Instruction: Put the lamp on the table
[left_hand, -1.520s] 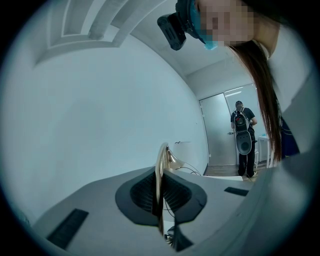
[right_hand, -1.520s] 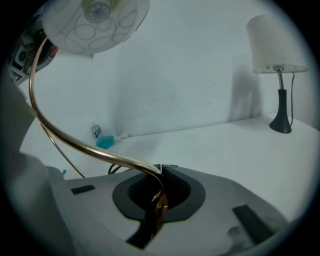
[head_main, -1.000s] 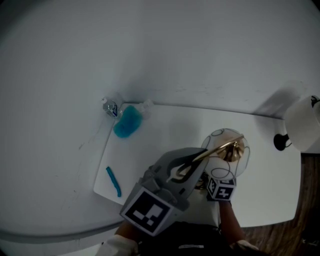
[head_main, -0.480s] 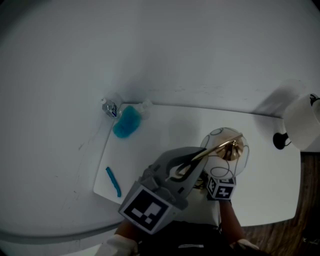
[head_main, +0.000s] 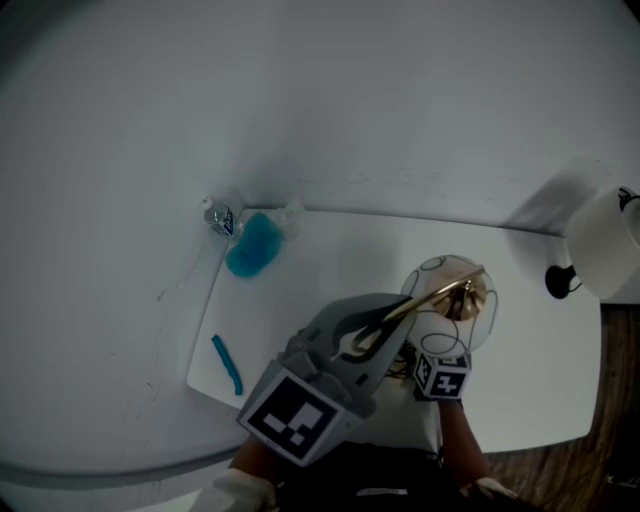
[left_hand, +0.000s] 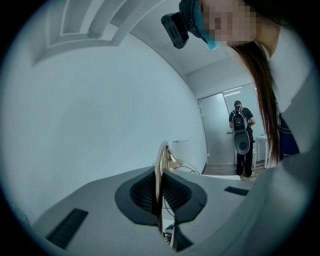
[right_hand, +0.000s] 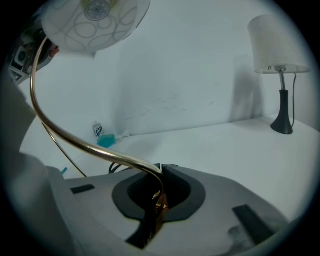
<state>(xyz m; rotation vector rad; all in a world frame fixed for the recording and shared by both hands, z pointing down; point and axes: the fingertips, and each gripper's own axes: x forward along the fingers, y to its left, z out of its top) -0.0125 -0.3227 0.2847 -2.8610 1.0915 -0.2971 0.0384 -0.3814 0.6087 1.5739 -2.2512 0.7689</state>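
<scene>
The lamp has a curved brass stem (right_hand: 75, 137) and a white globe shade (head_main: 450, 300) patterned with thin circles; it hangs over the white table (head_main: 330, 250). My left gripper (head_main: 375, 325) is shut on the brass stem (left_hand: 161, 170), which runs upright between its dark pads. My right gripper (right_hand: 156, 196) is shut on the stem lower down, where the stem arches up to the shade (right_hand: 95, 20) at the top left. In the head view the right gripper's marker cube (head_main: 441, 376) sits just below the shade. A thin cord (right_hand: 60, 152) trails beside the stem.
A plastic bottle of blue liquid (head_main: 250, 240) lies at the table's far left corner, and a blue stick (head_main: 227, 363) lies near the left front edge. A second lamp, white shade on a black base (right_hand: 280, 65), stands at the right. A person (left_hand: 242, 137) stands by a far door.
</scene>
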